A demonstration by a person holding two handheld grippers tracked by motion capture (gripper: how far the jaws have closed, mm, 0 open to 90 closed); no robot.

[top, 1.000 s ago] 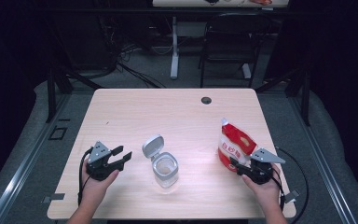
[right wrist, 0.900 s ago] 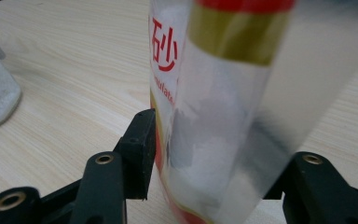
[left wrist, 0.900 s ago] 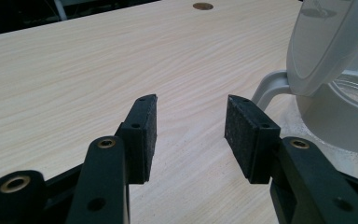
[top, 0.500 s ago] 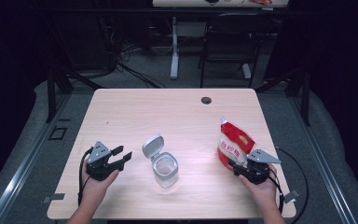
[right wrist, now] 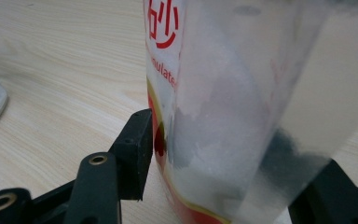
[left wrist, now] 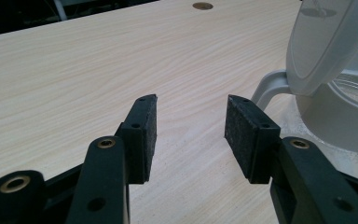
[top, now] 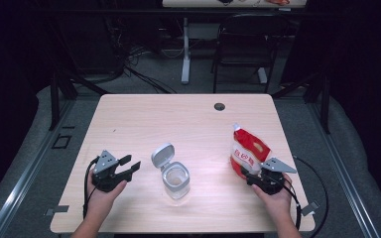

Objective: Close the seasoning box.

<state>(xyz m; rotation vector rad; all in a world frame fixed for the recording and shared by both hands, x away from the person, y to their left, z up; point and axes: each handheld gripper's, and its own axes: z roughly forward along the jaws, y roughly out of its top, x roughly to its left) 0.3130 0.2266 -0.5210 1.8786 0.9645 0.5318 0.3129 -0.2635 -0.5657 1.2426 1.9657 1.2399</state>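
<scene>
A red and white bag of sugar [top: 248,148] stands upright at the right of the wooden table [top: 178,119]. My right gripper [top: 252,174] sits at the bag's base, and its jaws have just been opening. They stand wide with the bag [right wrist: 223,93] between them; the left pad [right wrist: 142,140] is close beside the bag, and the right pad is blurred behind the clear plastic. A clear jar [top: 176,179] with its grey flip lid [top: 161,155] raised stands in the middle. My left gripper [top: 131,167] rests left of it, open and empty [left wrist: 191,135], with the jar [left wrist: 335,116] ahead to its right.
A dark cable hole [top: 219,106] sits near the table's far edge. Beyond the table stand a black chair [top: 243,44] and a white table leg [top: 185,54]. A cable [top: 317,198] trails from the right gripper over the front right corner.
The right gripper's jaws have spread a little around the bag's base. The bag, the jar and the left gripper stay where they were.
</scene>
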